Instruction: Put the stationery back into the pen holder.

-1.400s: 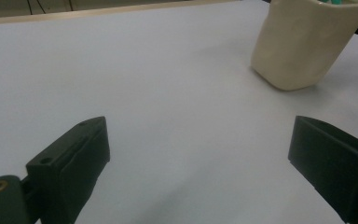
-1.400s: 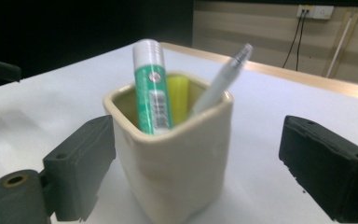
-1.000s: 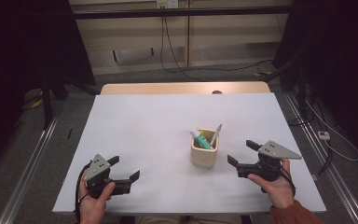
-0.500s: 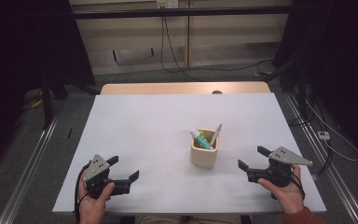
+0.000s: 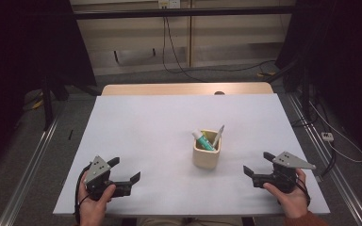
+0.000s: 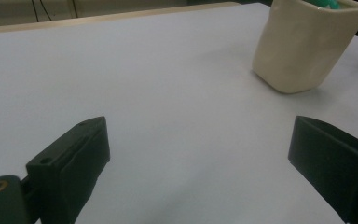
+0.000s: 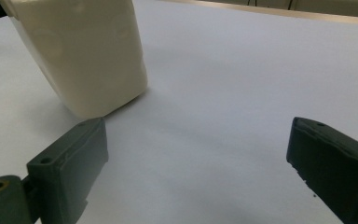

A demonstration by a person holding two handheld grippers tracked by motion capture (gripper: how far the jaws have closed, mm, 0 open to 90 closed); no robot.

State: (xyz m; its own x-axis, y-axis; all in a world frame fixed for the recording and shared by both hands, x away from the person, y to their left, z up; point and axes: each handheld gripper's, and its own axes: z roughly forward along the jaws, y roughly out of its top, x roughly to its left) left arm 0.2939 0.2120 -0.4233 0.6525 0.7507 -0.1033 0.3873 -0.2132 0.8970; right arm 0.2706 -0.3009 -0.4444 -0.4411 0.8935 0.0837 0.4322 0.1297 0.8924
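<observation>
A cream cup [image 5: 206, 153] stands right of the table's middle, holding a green-and-white tube [image 5: 202, 140] and a pale pen-like stick [image 5: 217, 136]. My left gripper [image 5: 124, 171] rests open near the front left edge, nothing between its jaws; in the left gripper view the cup [image 6: 307, 45] sits far right beyond my gripper [image 6: 200, 154]. My right gripper [image 5: 258, 163] stays open at the front right, jaws pointing left toward the cup. In the right gripper view the cup [image 7: 84, 51] stands just beyond the left jaw of my gripper [image 7: 200, 154].
The white table [image 5: 151, 127] has a wooden strip [image 5: 184, 89] along its far edge. Cables [image 5: 179, 61] lie on the floor behind, and metal rails [image 5: 33, 155] run along both sides of the table.
My right gripper has drawn back to the right and toward the front edge, away from the cup. The left gripper has barely moved.
</observation>
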